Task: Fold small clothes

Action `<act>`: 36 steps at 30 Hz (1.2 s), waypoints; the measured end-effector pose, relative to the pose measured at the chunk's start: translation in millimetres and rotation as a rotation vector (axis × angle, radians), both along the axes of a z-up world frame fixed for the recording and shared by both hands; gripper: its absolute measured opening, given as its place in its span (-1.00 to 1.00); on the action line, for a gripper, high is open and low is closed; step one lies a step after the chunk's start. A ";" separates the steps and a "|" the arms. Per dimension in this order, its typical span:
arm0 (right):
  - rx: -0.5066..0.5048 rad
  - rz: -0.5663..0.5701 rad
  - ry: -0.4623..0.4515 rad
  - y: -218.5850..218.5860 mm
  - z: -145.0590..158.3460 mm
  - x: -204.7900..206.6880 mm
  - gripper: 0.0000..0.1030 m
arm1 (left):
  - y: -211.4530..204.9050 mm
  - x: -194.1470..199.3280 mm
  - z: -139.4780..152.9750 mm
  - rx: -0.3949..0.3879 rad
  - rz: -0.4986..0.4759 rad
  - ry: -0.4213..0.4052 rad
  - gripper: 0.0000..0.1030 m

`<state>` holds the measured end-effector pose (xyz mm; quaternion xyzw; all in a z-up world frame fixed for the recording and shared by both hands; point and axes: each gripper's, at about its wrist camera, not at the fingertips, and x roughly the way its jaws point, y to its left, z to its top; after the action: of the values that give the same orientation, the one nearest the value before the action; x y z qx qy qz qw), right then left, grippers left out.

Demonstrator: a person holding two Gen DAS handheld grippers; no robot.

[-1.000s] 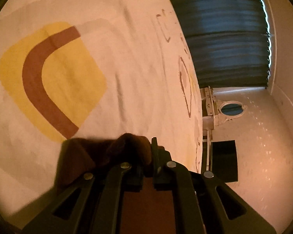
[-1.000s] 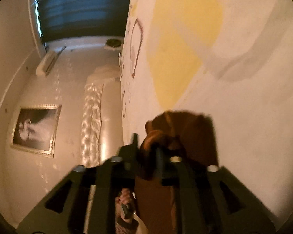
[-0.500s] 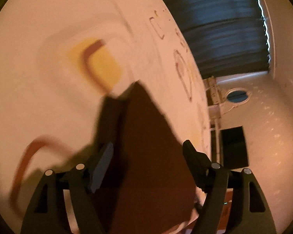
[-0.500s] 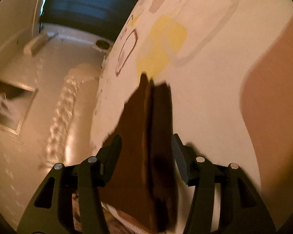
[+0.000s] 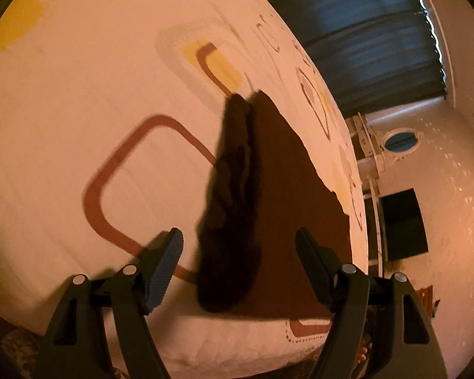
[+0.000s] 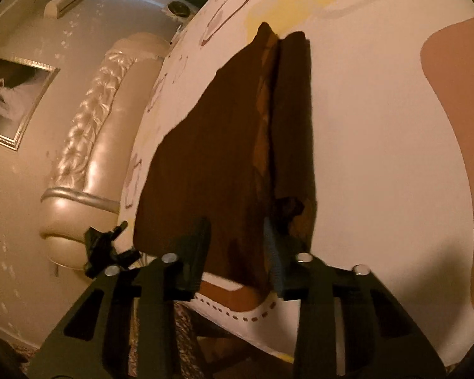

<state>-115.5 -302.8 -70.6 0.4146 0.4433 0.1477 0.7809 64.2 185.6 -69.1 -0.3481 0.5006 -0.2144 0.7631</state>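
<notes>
A: Since a second ago, when both grippers were clamped on bunched brown cloth, the cloth has been let go and both have been drawn back toward the near edge of the bed; the left jaws have been spread wide.

B: Where is the garment placed relative to them?

A: It is laid flat on the patterned bedspread, directly ahead of both grippers, its long axis run away from them along the line they point. In the left wrist view a raised, rumpled fold is seen just left of centre between the fingers.

B: Which gripper is judged nearer?

A: The right gripper. The near hem is framed by its fingers, and the cloth edge is seen just at the blue pad on the right side. The left gripper is held a little further back, above the hem.

B: And the jaws?

A: The left ones are held wide apart, with nothing pressed. The right ones are being closed, with cloth lying between them, but no firm pinch is visible yet.
</notes>
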 end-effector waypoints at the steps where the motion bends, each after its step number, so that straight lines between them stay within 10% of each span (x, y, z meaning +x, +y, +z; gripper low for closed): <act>1: 0.007 0.021 0.009 3.2 -1.9 -0.8 -0.66 | -3.0 -0.8 -0.7 0.001 -0.009 0.005 0.41; 3: -0.007 0.023 0.004 3.9 -3.0 -7.9 -0.96 | -7.4 -2.7 -1.0 0.006 -0.018 0.004 0.41; 18: 0.093 -0.080 0.001 -17.7 -23.4 -40.0 -0.97 | -10.5 -15.6 -2.3 0.074 -0.106 -0.019 0.43; 33: -0.040 -0.135 -0.085 -41.4 11.0 79.4 -0.39 | -13.0 -17.7 -6.5 0.084 -0.103 -0.011 0.45; 36: -0.101 -0.087 -0.029 -31.9 1.0 106.8 -0.95 | -12.9 -18.4 -6.9 0.075 -0.100 -0.011 0.47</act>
<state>-8.7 -334.7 -69.5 0.3915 0.4205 0.0971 0.8127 45.8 172.8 -76.0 -0.2925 0.5207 -0.2350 0.7669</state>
